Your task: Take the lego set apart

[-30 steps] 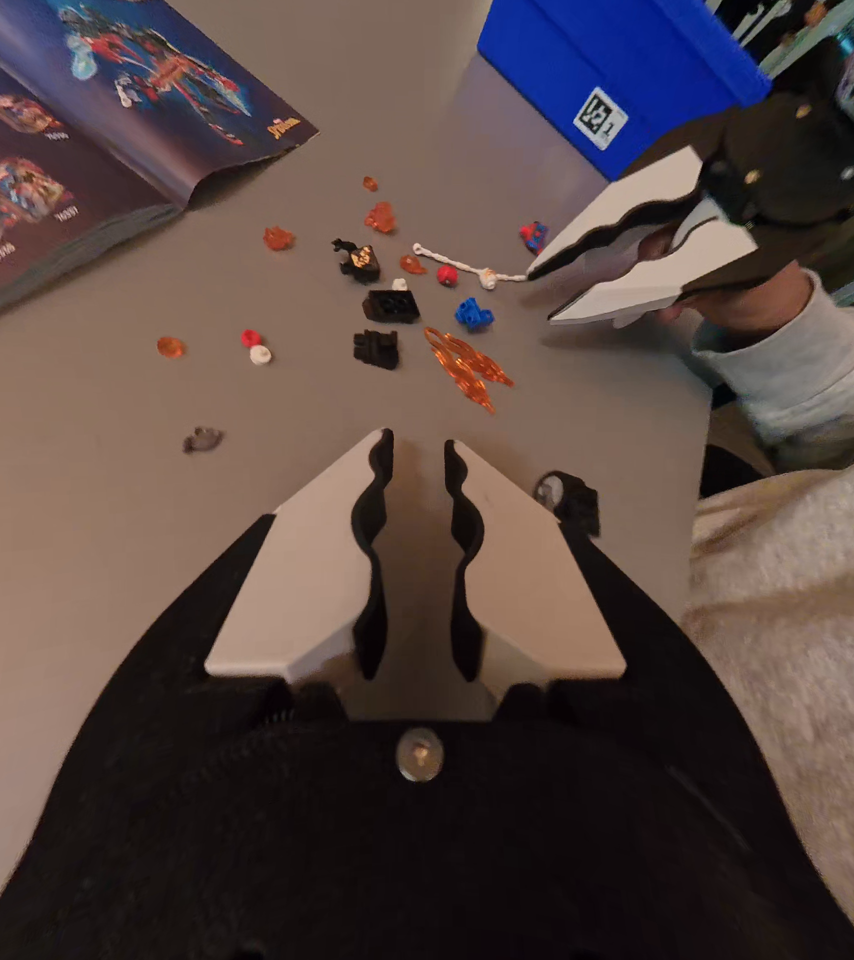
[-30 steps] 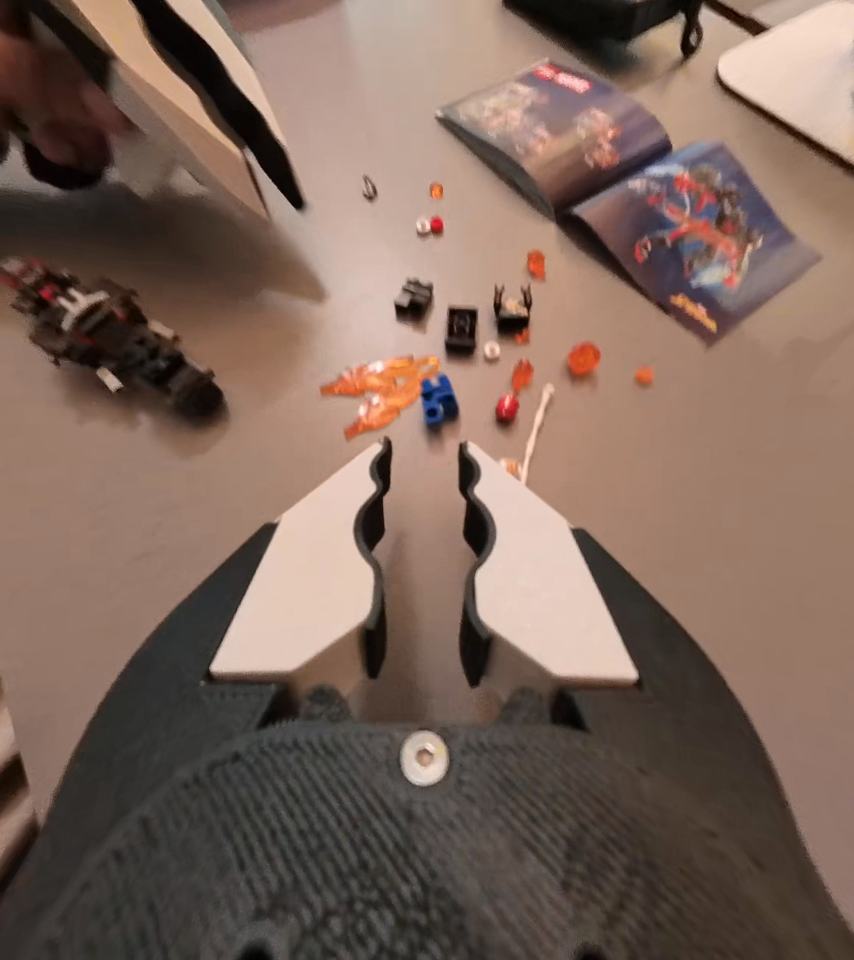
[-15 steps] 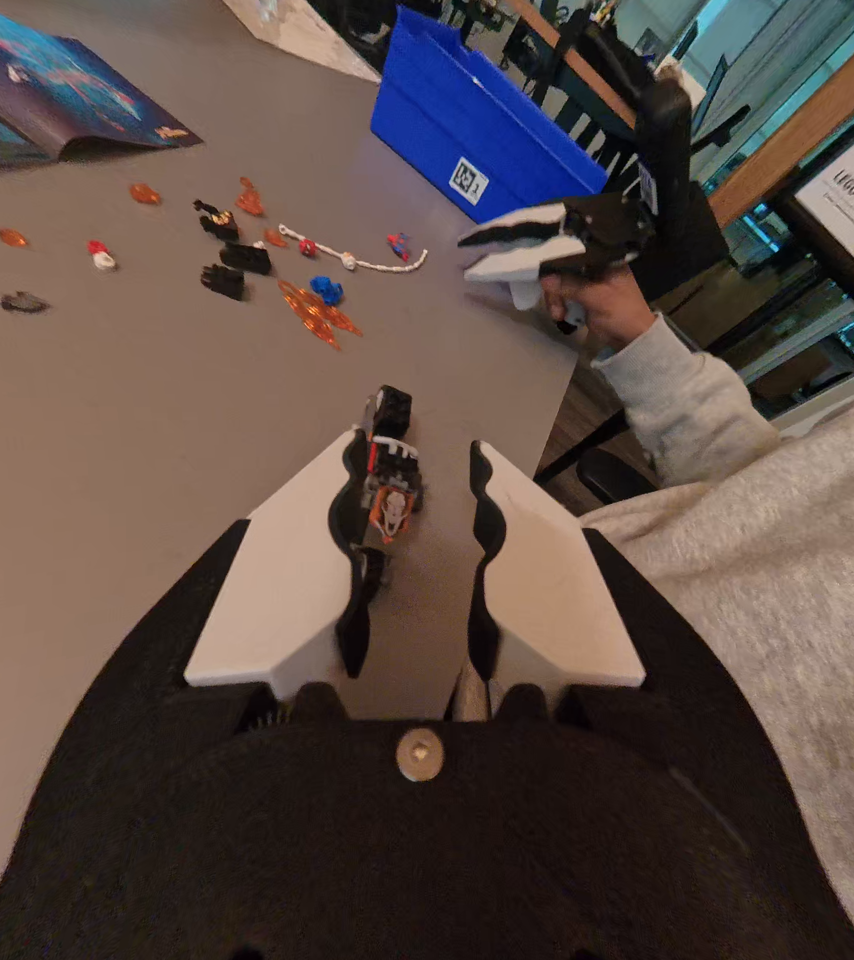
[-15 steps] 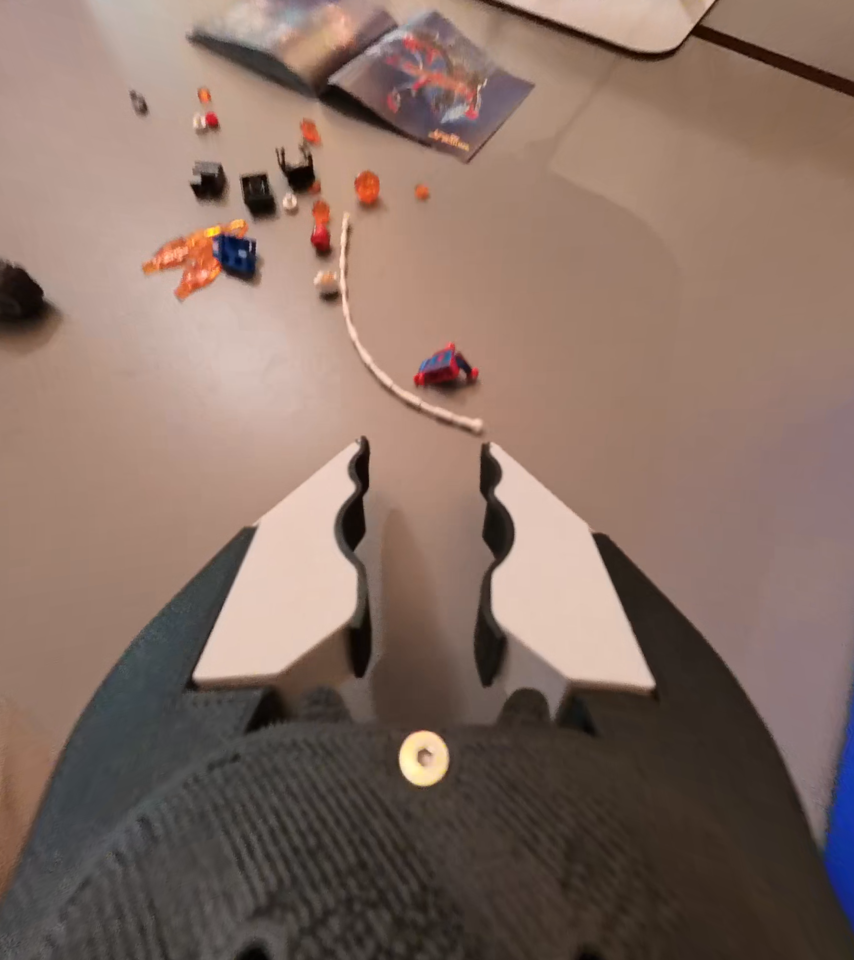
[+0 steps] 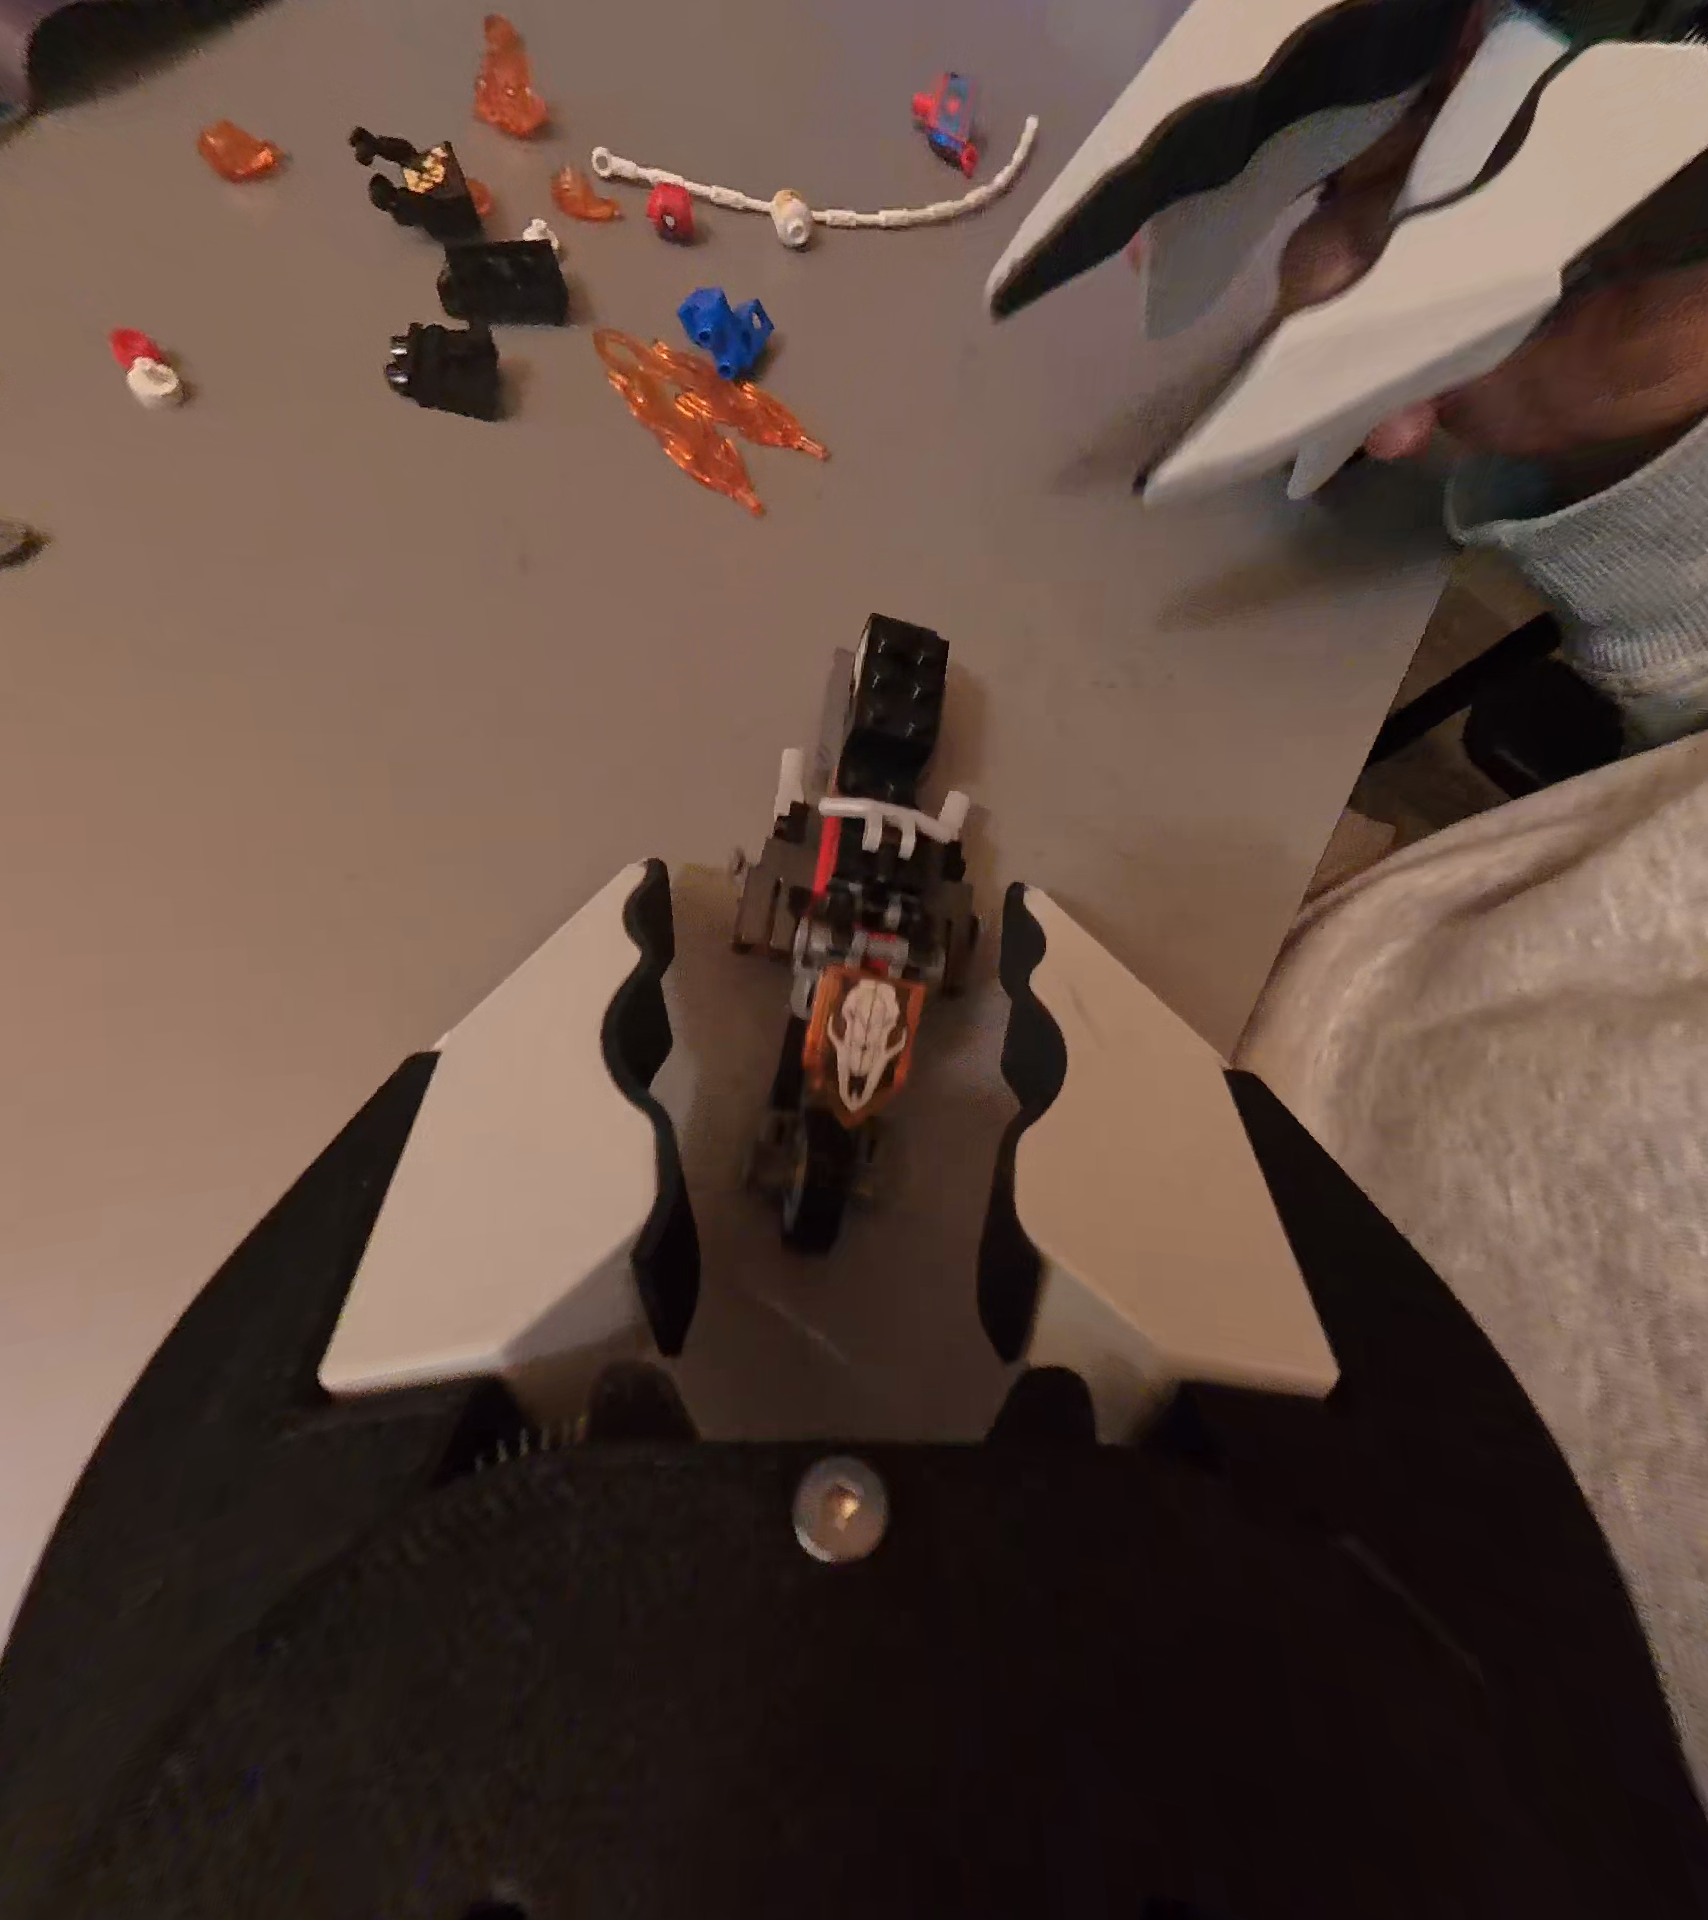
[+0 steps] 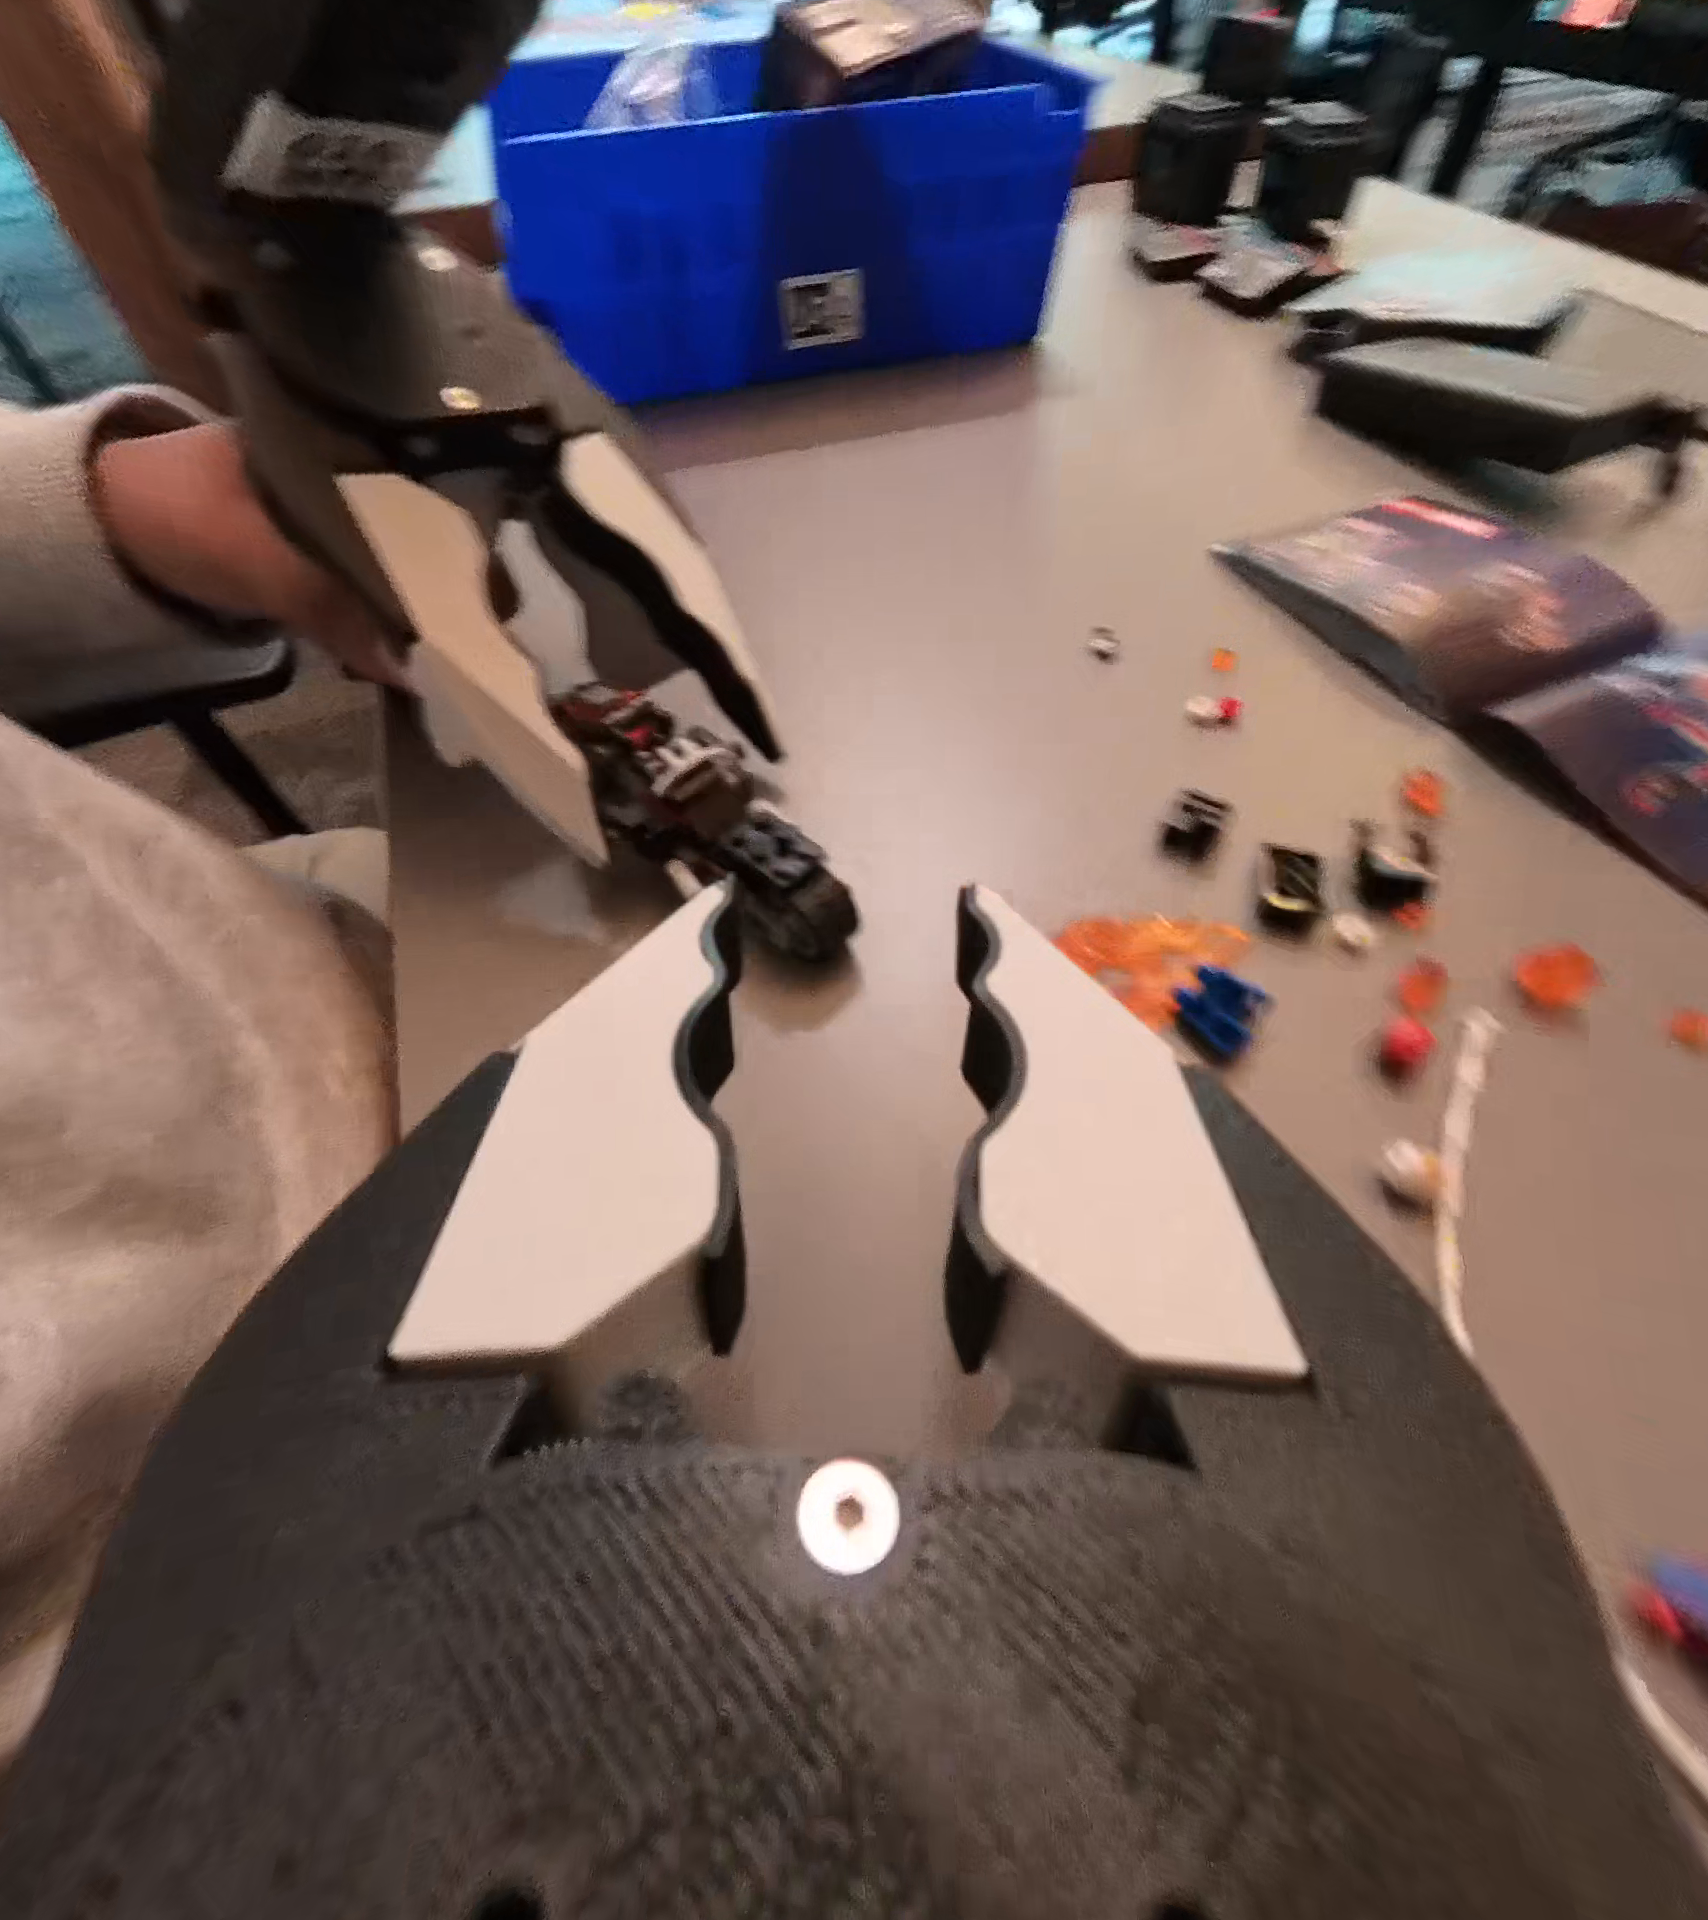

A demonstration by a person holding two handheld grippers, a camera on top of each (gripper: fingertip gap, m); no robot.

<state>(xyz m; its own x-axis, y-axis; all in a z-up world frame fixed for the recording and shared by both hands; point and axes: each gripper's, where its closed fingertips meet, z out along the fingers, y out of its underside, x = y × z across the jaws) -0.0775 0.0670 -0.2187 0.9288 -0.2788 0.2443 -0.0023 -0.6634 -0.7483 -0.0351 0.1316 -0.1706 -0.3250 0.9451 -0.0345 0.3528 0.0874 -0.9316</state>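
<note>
Many small plastic pieces (image 5: pixel 704 416) littered the smooth grey worktop (image 5: pixel 258 779). Both the left gripper (image 5: pixel 834 904) and right gripper (image 6: pixel 842 902) had fingers spread, the left straddling a black lego motorcycle (image 5: pixel 855 997).

On the grey table (image 5: pixel 206 831), the black toy motorcycle of bricks (image 5: pixel 855 987) stands between the wide-apart fingers of the left gripper (image 5: pixel 834 904). Loose orange, black and blue bricks (image 5: pixel 704 405) lie scattered at 11 o'clock; the right gripper (image 5: pixel 1078 384) hovers at 1 o'clock.
</note>
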